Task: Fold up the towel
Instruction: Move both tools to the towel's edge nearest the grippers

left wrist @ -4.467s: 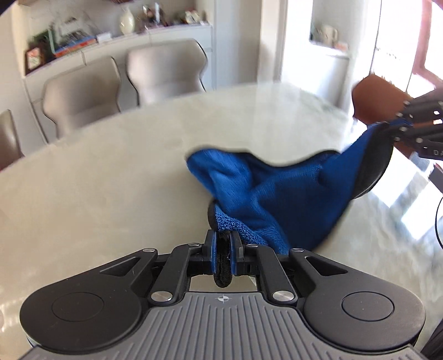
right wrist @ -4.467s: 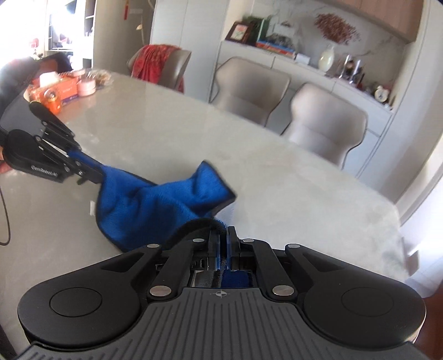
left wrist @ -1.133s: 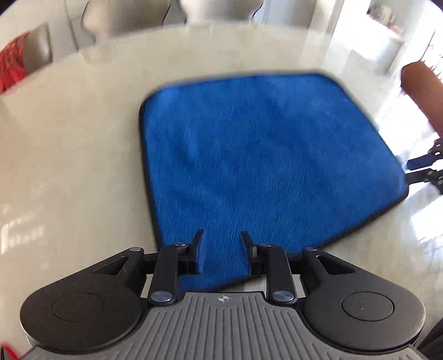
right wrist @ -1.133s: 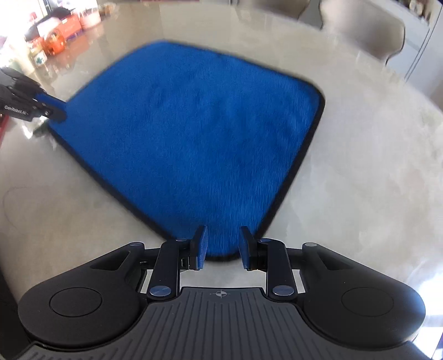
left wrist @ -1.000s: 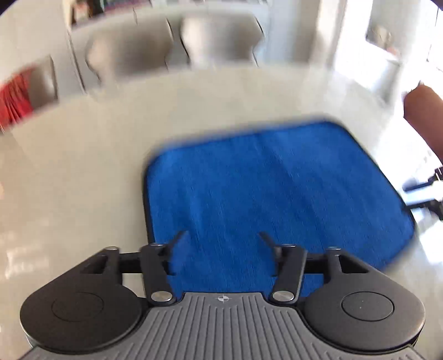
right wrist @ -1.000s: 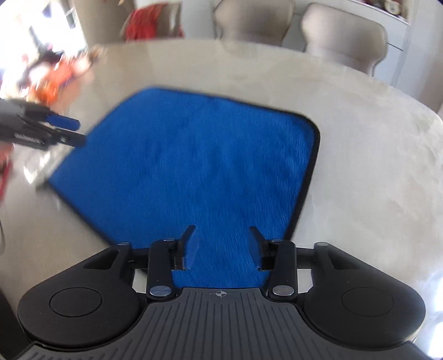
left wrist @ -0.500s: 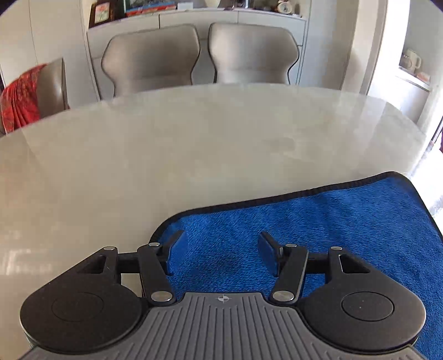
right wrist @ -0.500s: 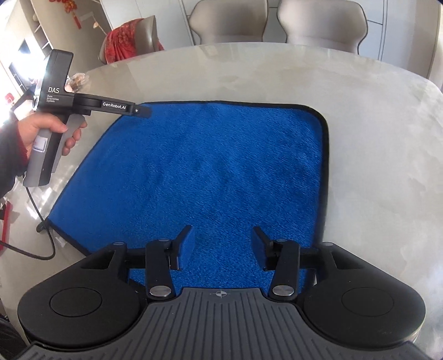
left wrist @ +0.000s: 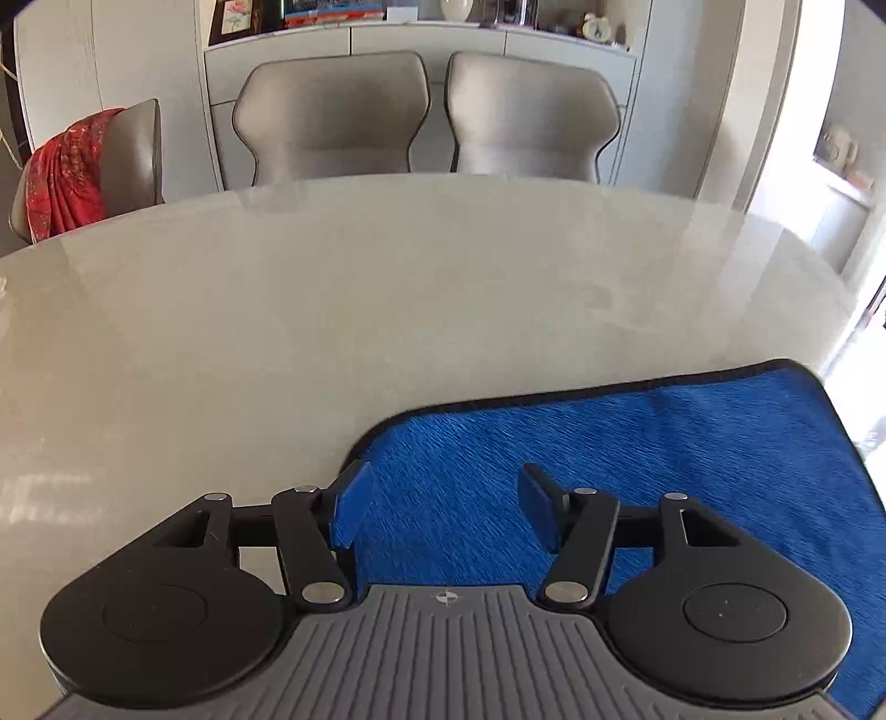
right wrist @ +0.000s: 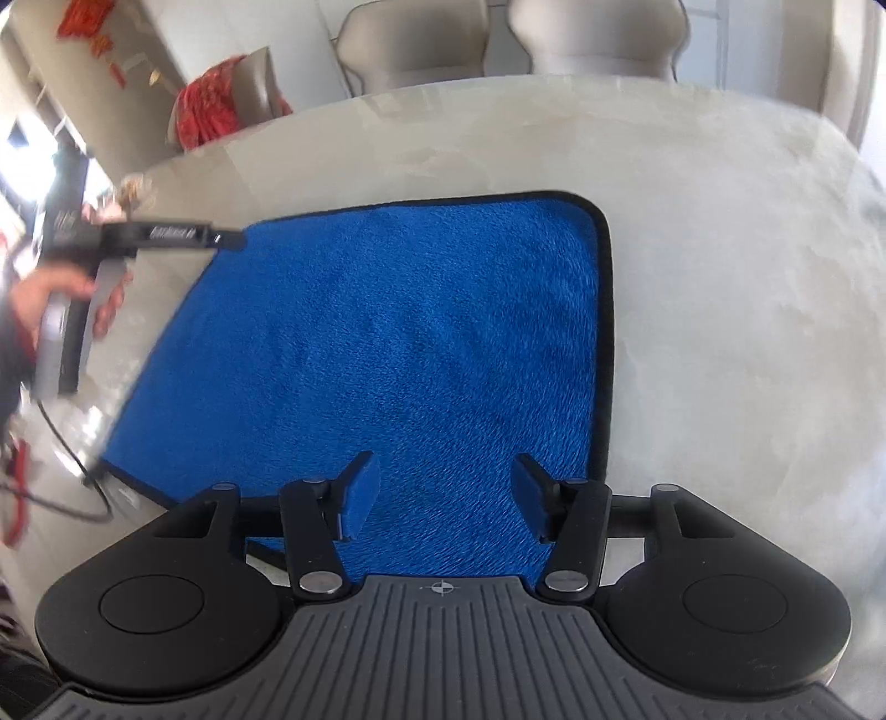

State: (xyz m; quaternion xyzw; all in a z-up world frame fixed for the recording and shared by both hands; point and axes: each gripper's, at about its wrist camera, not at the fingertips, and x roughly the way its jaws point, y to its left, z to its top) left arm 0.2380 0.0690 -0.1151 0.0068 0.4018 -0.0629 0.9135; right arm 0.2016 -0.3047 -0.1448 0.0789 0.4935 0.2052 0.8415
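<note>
Both black two-finger grippers, left gripper and right gripper, hover with jaws opening and empty over the blue fringed microfibre towel lying flat on the pale marble table, so pinching corners probably comes next.

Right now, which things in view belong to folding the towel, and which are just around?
Job:
- blue towel, spread flat
- left tongs, opening, empty
- right tongs, opening, empty
- table

Around:
- two grey chairs
- red cloth draped on a chair
- sideboard
</note>
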